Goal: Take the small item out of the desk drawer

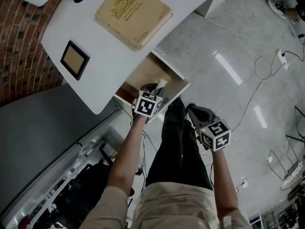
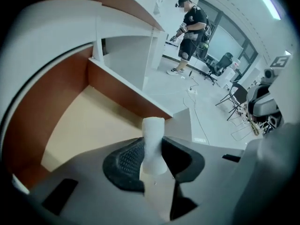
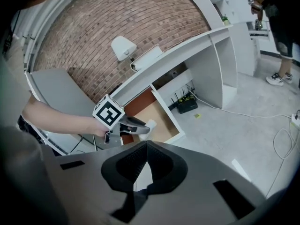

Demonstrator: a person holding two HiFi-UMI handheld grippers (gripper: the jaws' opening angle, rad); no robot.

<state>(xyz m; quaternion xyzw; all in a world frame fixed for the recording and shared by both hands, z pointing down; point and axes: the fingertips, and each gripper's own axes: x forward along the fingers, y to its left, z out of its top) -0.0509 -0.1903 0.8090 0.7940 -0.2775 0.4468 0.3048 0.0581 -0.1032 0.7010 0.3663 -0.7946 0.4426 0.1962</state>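
The desk drawer stands pulled out under the white desk, and its tan bottom is bare where I can see it. A small white cylinder stands upright between the dark pads of my left gripper, which is shut on it. In the head view the left gripper hangs over the drawer's front edge with the white cylinder at its tip. The right gripper view shows the same cylinder above the drawer. My right gripper is off to the right, shut and holding nothing.
A tan ornate book and a small black-framed square lie on the desk. A router and cables are on the grey floor. A person stands far off, near office chairs. A brick wall backs the desk.
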